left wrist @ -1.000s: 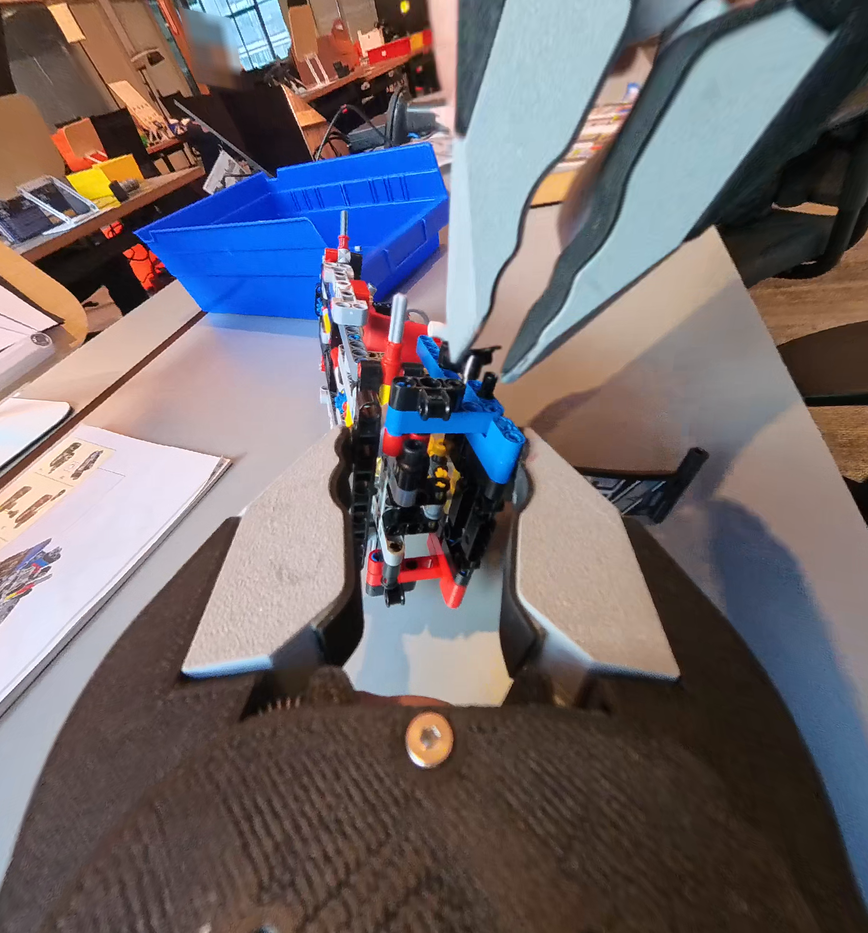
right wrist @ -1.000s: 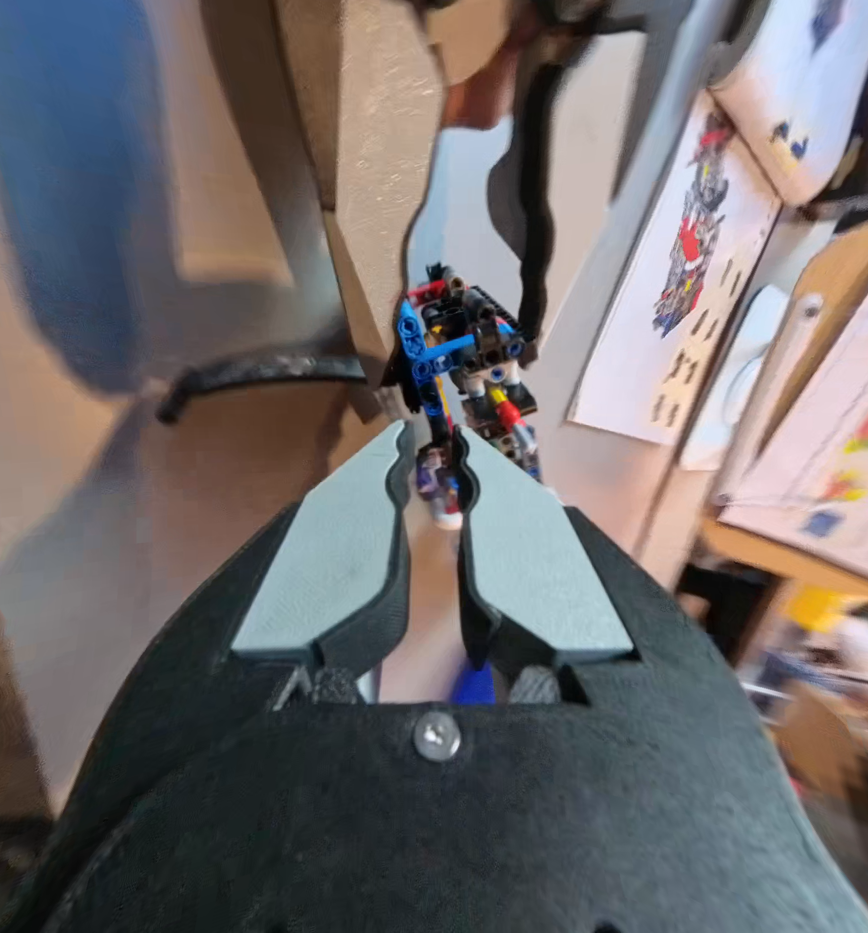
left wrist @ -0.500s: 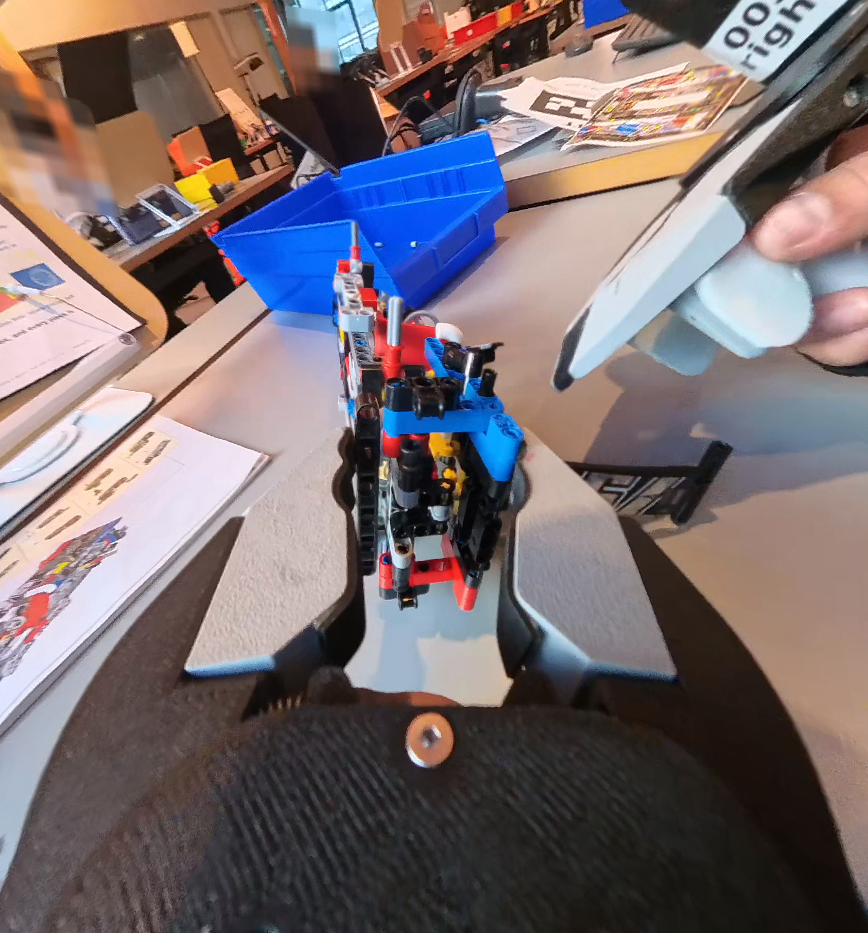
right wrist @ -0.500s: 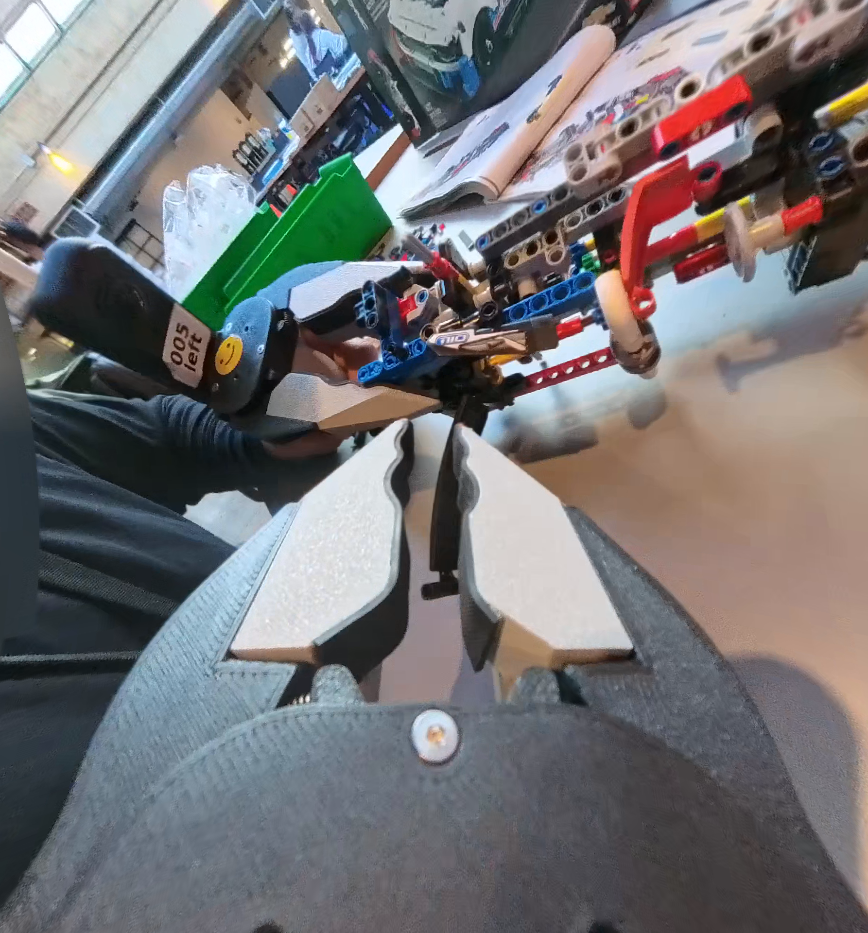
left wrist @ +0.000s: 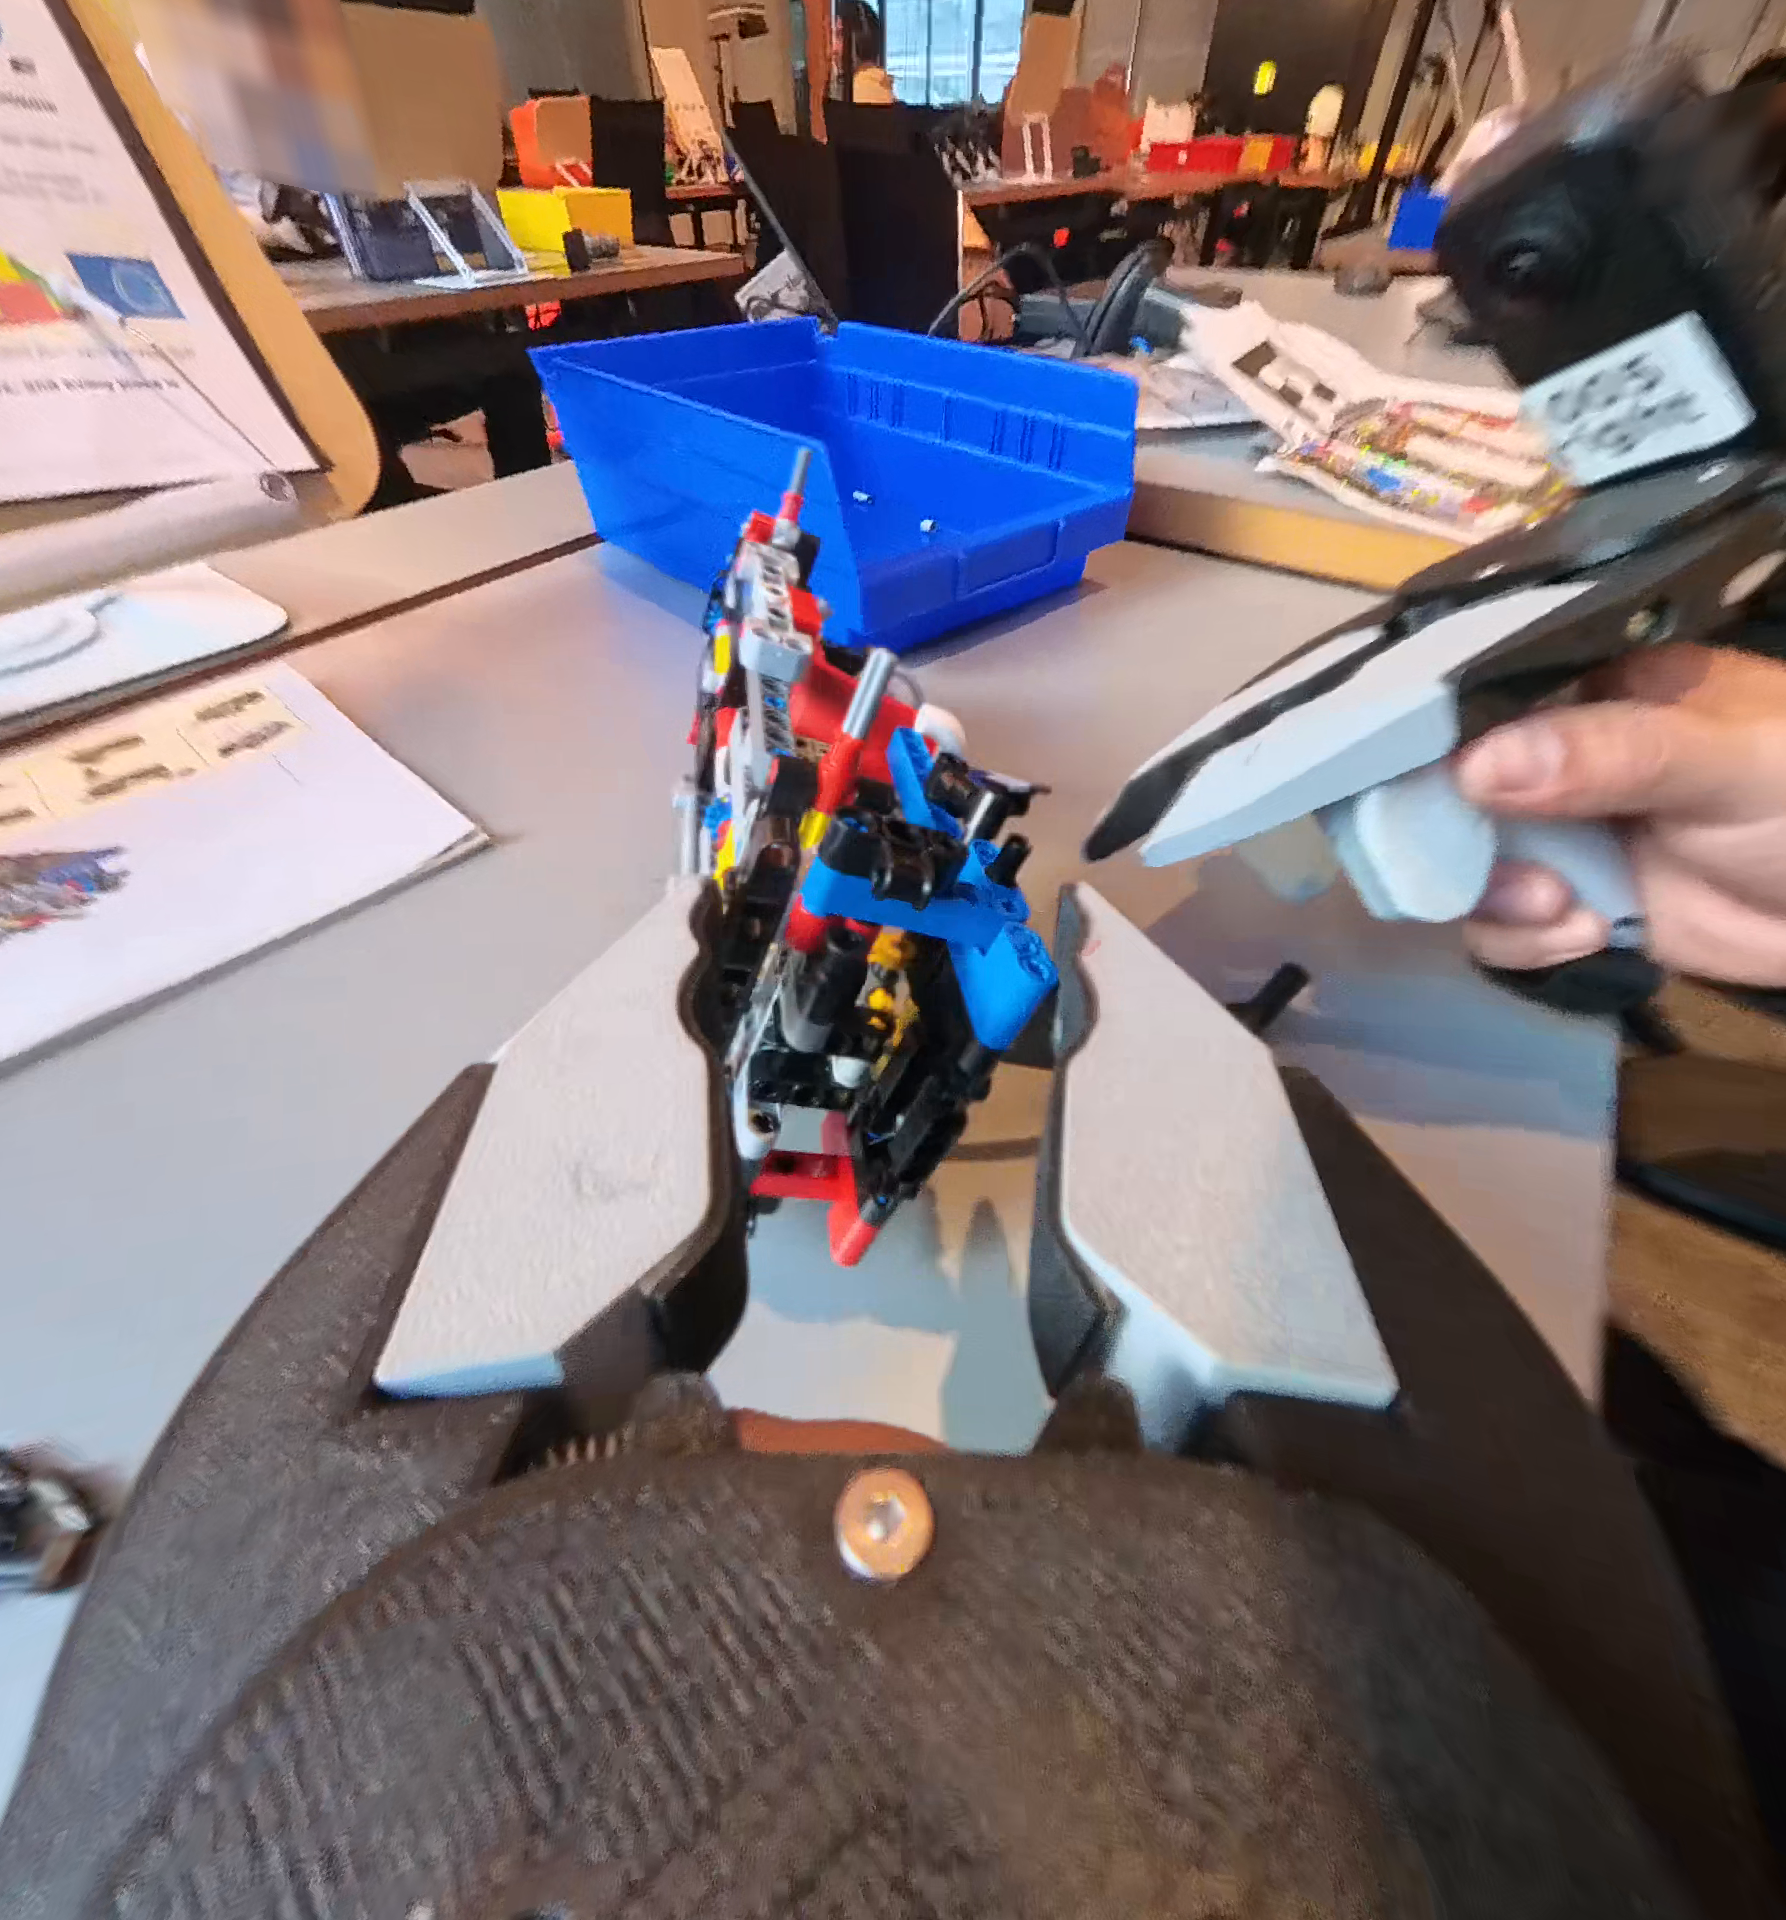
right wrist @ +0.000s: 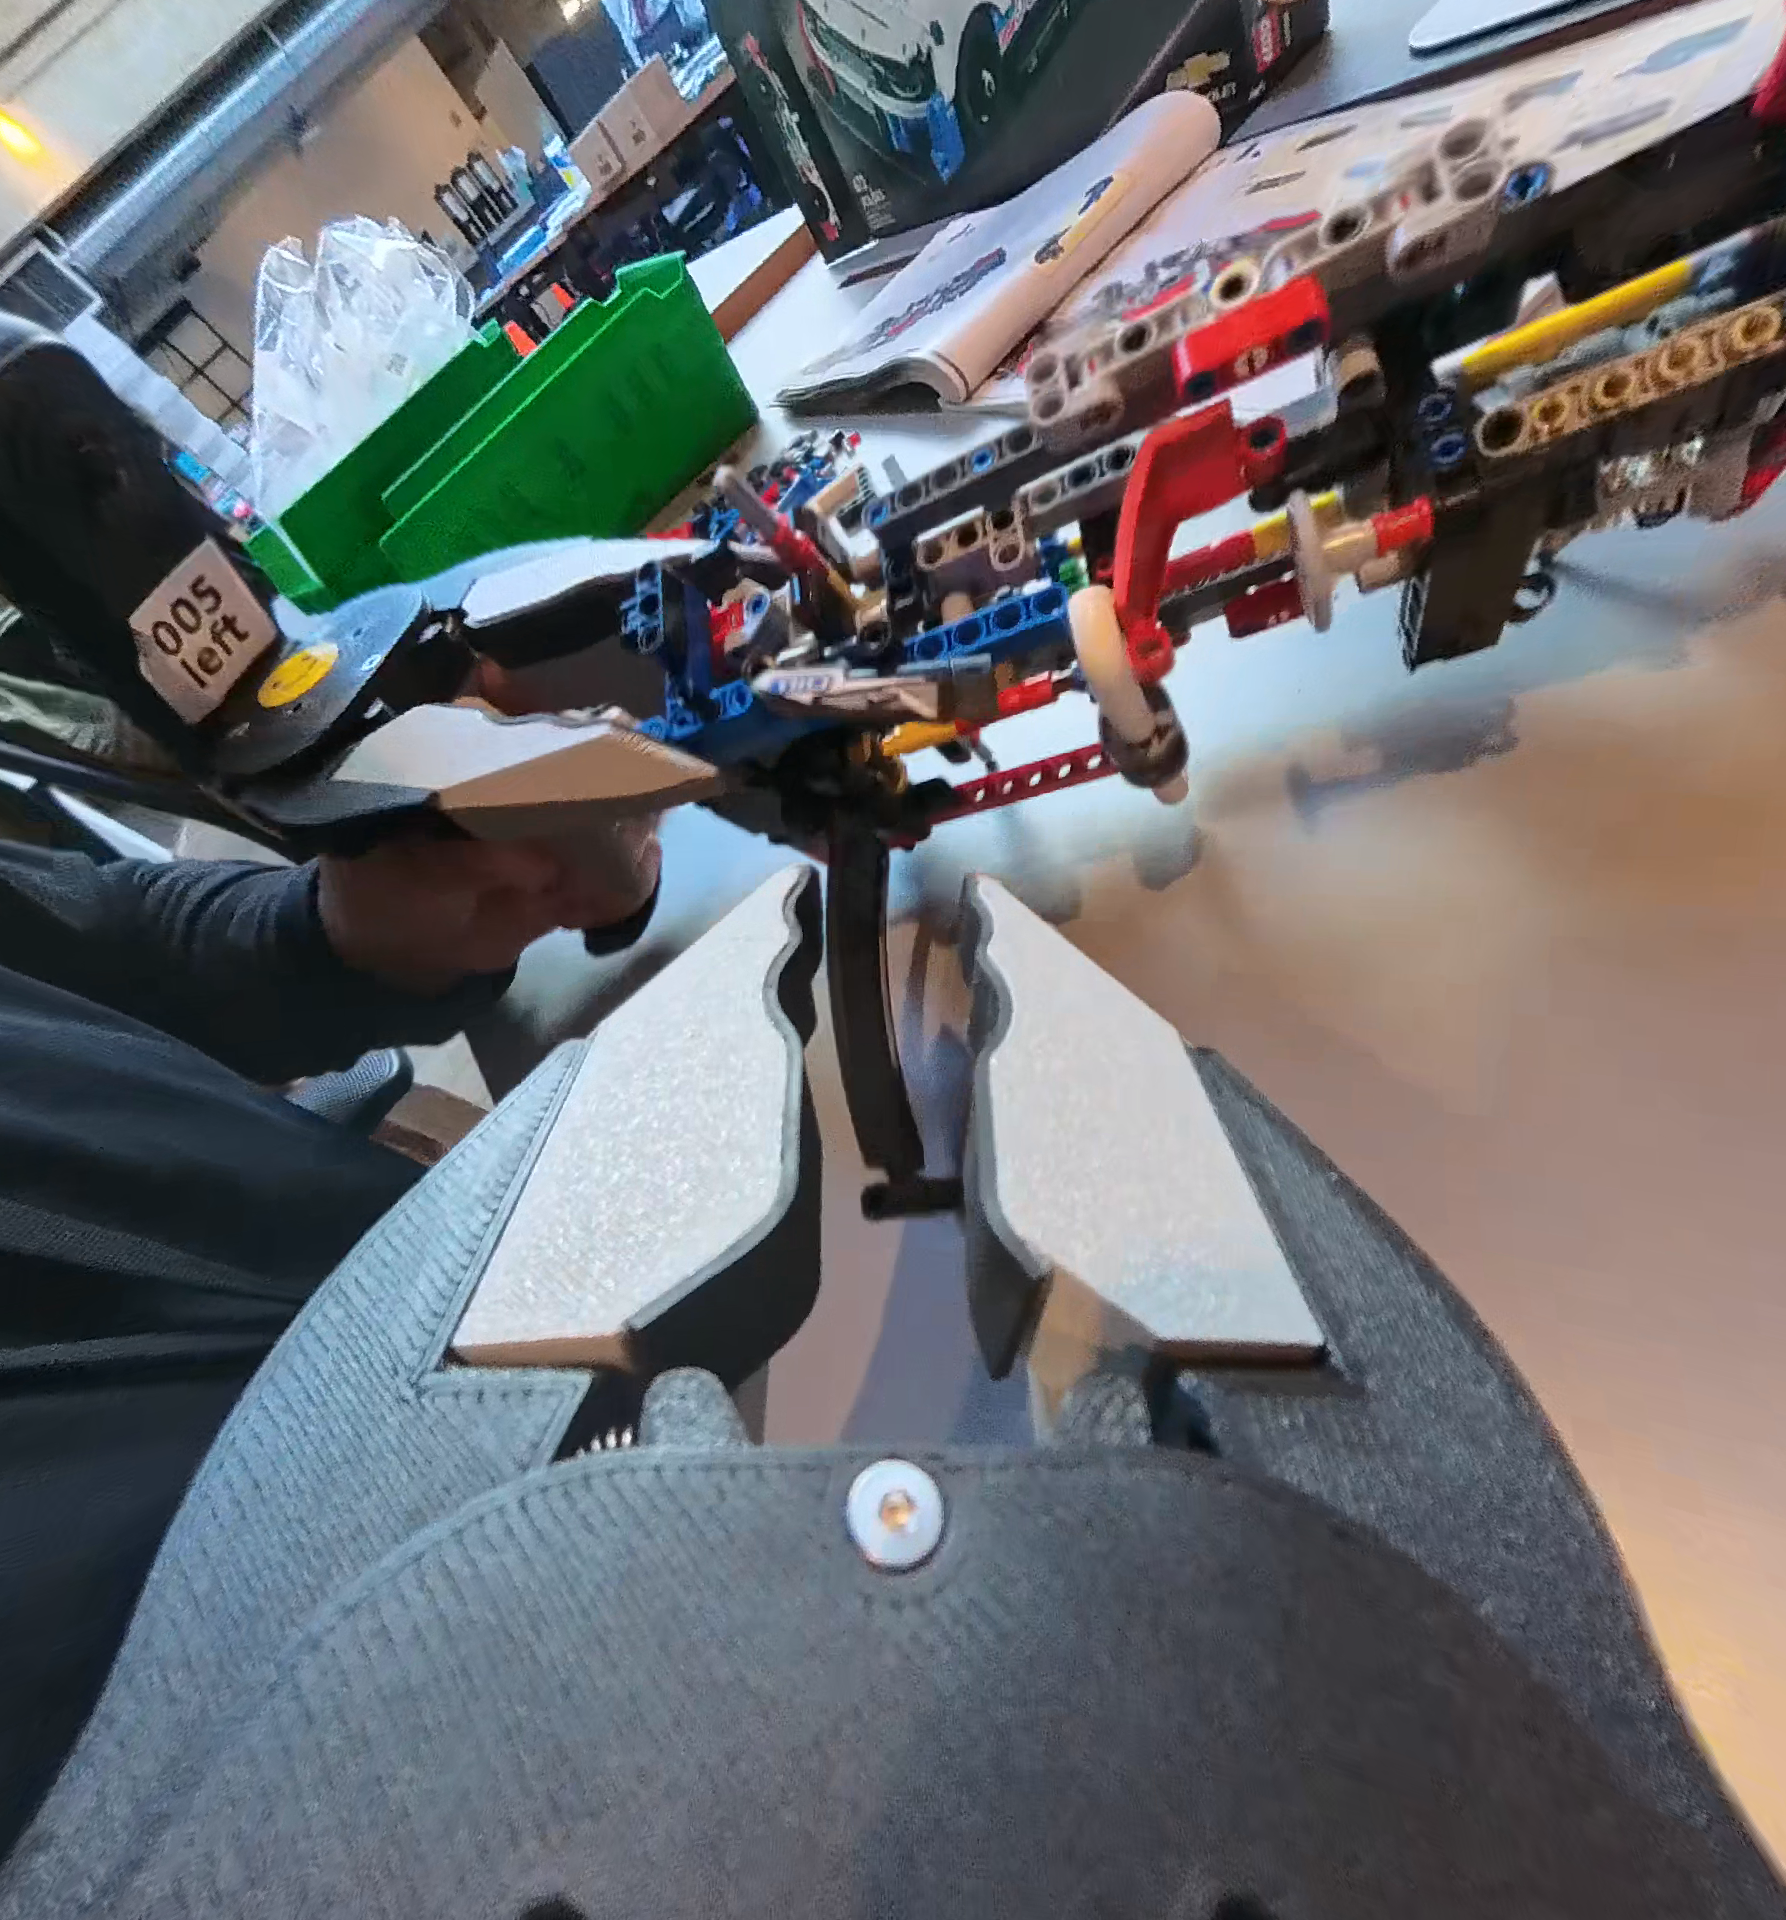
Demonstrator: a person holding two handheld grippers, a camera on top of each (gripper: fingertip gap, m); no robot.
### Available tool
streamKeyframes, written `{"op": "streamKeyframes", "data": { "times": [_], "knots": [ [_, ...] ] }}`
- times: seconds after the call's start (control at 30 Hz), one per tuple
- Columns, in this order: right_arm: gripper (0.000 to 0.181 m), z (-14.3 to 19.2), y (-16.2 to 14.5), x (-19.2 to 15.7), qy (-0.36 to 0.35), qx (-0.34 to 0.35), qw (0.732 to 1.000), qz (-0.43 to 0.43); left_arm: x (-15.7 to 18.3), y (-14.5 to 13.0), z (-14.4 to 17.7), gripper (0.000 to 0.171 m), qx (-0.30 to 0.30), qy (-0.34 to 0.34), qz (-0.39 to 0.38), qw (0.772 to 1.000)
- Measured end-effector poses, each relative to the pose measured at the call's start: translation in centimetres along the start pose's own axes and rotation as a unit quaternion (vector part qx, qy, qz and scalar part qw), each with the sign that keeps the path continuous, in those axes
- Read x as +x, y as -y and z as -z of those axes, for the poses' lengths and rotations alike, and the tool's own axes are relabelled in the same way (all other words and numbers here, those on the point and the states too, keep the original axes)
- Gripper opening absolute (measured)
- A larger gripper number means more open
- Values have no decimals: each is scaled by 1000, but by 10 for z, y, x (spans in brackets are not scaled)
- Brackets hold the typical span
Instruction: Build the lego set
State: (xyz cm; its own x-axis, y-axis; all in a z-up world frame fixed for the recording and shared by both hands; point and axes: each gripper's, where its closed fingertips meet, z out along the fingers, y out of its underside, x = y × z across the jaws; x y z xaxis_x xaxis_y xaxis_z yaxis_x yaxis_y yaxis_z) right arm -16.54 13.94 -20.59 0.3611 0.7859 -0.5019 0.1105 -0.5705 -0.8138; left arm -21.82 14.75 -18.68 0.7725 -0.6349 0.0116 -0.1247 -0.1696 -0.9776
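In my left wrist view, my left tongs (left wrist: pixel 878 961) pinch the near end of the lego model (left wrist: pixel 847 883), held clear above the grey worktop (left wrist: pixel 276 1039); I judge it light but brittle, a lattice of beams and pins that could pop apart if squeezed on a thin axle, so the blocky black and blue core is the right place to grip. My right tongs (left wrist: pixel 1112 840) hover just beside it, nearly pressed together and seemingly holding nothing. A blue bin (left wrist: pixel 868 468) sits toward the far edge, an instruction sheet (left wrist: pixel 141 842) toward the left edge, and the stretch between is bare. In my right wrist view, my right tongs (right wrist: pixel 889 914) are narrowly spread on either side of a black curved piece (right wrist: pixel 868 1018) lying on the worktop; whether they touch it I cannot tell. It looks thin, stiff and slick, best taken mid-length. The model (right wrist: pixel 1128 582) hangs just beyond, with a green bin (right wrist: pixel 556 436) and open booklet (right wrist: pixel 972 291) farther off.
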Motion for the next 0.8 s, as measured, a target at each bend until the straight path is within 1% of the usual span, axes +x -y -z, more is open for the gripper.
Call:
{"op": "streamKeyframes", "data": {
  "times": [0.07, 0.1, 0.17, 0.23, 0.3, 0.33, 0.37, 0.4, 0.47, 0.5, 0.57, 0.6, 0.63, 0.7, 0.8],
  "knots": [
    [23, 1, 5, -2, 13, -3, 1000, 8, 17, 2, 1, 62, 2, -22, 32, 999],
    [22, 1, 5, -2, 22, -10, 1000, 8, 21, 3, 2, 60, 4, -26, 36, 999],
    [24, -1, 1, -5, 50, -31, 998, -6, 23, 3, 4, 59, 7, -27, 25, 999],
    [25, 0, -1, -11, 83, -38, 996, -24, 29, 12, 12, 60, 25, -58, 12, 998],
    [27, 7, -2, -10, 83, -37, 996, -21, 29, 33, 28, 58, 65, -91, -37, 993],
    [28, 12, -2, -9, 78, -33, 996, -14, 26, 43, 35, 50, 77, -108, -83, 988],
    [28, 18, -2, -8, 73, -30, 997, -6, 21, 47, 39, 46, 67, -122, -128, 982],
    [29, 25, -2, -6, 67, -28, 997, 0, 16, 44, 40, 47, 37, -149, -165, 974],
    [28, 36, -5, -4, 61, -27, 998, 11, 2, 31, 36, 54, -46, -209, -190, 958],
    [29, 41, -8, -2, 56, -31, 998, 12, -8, 30, 32, 57, -69, -226, -191, 953],
    [32, 48, -14, -4, 55, -34, 998, 11, -26, 42, 17, 57, -80, -248, -180, 948],
    [33, 51, -16, -8, 58, -32, 998, 11, -36, 51, 6, 56, -86, -244, -168, 951],
    [34, 52, -20, -13, 62, -32, 998, 10, -47, 57, -7, 56, -103, -237, -147, 955],
    [38, 50, -29, -26, 76, -39, 996, 9, -59, 63, -36, 64, -150, -233, -103, 955],
    [43, 39, -47, -47, 99, -57, 993, 15, -65, 78, -84, 63, -150, -214, -60, 964]
  ]
}}
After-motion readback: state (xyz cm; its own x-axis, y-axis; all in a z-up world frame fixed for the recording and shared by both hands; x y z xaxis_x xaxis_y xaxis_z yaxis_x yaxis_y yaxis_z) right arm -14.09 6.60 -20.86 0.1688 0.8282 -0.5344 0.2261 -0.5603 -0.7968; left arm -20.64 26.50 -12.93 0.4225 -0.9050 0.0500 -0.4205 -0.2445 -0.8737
